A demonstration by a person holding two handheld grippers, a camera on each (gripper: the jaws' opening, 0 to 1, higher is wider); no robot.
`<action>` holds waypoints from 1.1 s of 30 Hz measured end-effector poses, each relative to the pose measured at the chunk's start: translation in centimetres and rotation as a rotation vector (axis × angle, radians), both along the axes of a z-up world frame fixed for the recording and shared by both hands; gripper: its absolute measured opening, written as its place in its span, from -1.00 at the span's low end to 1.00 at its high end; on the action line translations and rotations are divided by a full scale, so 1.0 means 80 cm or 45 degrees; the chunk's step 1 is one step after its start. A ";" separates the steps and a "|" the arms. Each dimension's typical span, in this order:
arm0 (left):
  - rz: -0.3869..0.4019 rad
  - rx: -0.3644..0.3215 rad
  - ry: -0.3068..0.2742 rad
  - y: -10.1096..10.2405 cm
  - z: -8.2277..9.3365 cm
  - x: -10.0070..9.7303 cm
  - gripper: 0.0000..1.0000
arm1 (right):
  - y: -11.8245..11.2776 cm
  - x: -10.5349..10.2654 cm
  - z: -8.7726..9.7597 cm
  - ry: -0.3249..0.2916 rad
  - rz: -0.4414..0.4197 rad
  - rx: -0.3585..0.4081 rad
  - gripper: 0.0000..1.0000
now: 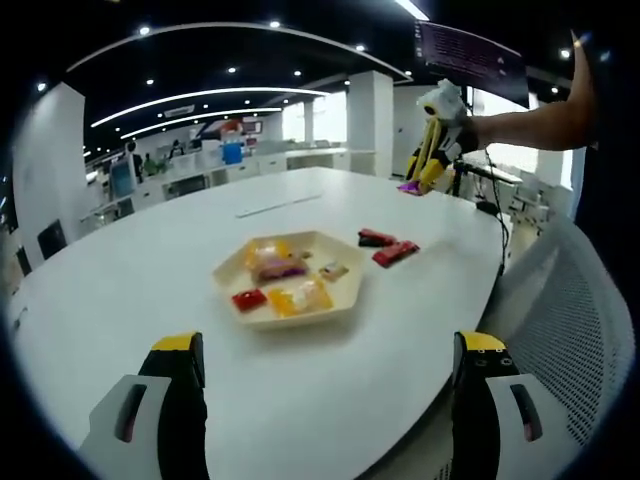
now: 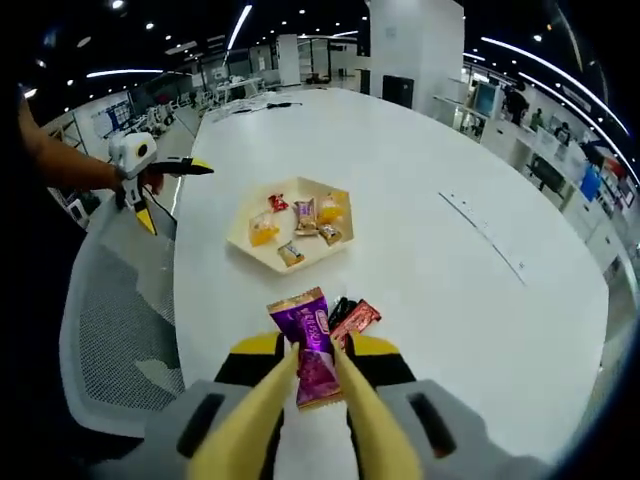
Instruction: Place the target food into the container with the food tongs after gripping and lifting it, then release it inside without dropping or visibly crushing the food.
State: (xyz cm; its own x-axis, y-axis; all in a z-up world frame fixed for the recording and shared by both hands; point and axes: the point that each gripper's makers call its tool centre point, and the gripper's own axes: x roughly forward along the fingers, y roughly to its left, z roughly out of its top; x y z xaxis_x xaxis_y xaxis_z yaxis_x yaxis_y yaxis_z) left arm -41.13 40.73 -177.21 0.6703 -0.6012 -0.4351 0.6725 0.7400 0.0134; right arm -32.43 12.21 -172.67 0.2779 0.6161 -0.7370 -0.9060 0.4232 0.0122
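Note:
A cream hexagonal tray [image 1: 345,305] on the white table holds several wrapped snacks. My left gripper [image 1: 330,342] is open just short of it, jaws wide apart with nothing between them. My right gripper [image 2: 315,347] is shut on yellow food tongs [image 2: 365,420]. The tongs pinch a purple snack packet [image 2: 308,345], held above the table short of the tray [image 2: 240,235]. In the left gripper view the right gripper [image 1: 442,125] hangs high at the far right with the tongs [image 1: 430,160] and the purple packet [image 1: 411,187]. The left gripper [image 2: 170,192] appears beside the table edge.
Two red packets [image 1: 388,247] lie on the table beside the tray; they show as a red packet [image 2: 356,320] and a dark one [image 2: 340,308] under the tongs. A grey mesh chair [image 2: 115,320] stands at the table edge. A person's forearm [image 1: 530,125] holds the right gripper.

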 end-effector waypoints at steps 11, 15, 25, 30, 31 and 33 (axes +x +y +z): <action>-0.006 0.008 -0.001 -0.001 -0.001 0.000 0.99 | 0.028 0.011 0.010 -0.011 0.031 0.010 -0.55; -0.001 0.005 -0.006 -0.001 0.002 0.000 0.99 | 0.040 0.015 0.014 -0.016 0.049 0.013 -0.55; 0.007 0.014 -0.023 0.001 0.003 0.001 0.99 | 0.079 0.027 0.020 -0.026 0.089 0.016 -0.55; 0.011 0.011 -0.034 0.002 0.005 0.003 0.99 | 0.104 0.032 0.020 -0.027 0.115 0.017 -0.55; 0.012 0.012 -0.036 0.002 0.005 0.003 0.99 | 0.107 0.033 0.020 -0.029 0.118 0.016 -0.55; 0.016 0.011 -0.035 0.003 0.005 0.003 0.99 | 0.116 0.035 0.021 -0.031 0.124 0.018 -0.55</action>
State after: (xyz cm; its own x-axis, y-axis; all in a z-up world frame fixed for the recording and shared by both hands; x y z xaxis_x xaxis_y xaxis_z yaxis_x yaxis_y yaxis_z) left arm -40.87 40.93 -176.81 0.6893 -0.5889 -0.4220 0.6626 0.7480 0.0382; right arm -29.60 21.48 -171.01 0.2341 0.6513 -0.7218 -0.9429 0.3331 -0.0052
